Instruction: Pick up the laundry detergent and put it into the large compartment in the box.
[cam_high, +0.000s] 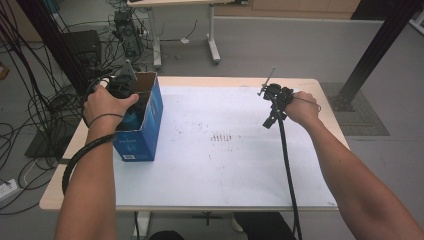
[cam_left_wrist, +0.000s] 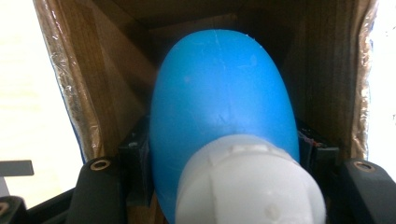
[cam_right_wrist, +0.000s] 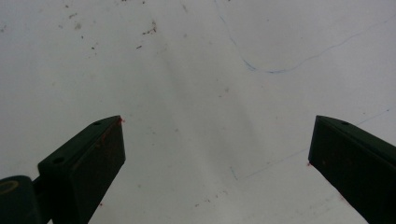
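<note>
**Left claw clamped on blue bottle inside carton**

Left claw: jaws closed on the bottle, one either side of its body; reaches down into the box.
Counter: white-topped, lightly stained.
Box: blue cardboard carton, top open, at the counter's left edge.
Right claw: jaws wide apart, nothing between them, above bare counter.
Bottle: blue, white cap, inside the box.

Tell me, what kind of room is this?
Probably a lab or workshop for recording handling work: loose cables trail over a grey floor, a black frame post stands beside the white-topped table, and another desk stands behind.
</note>
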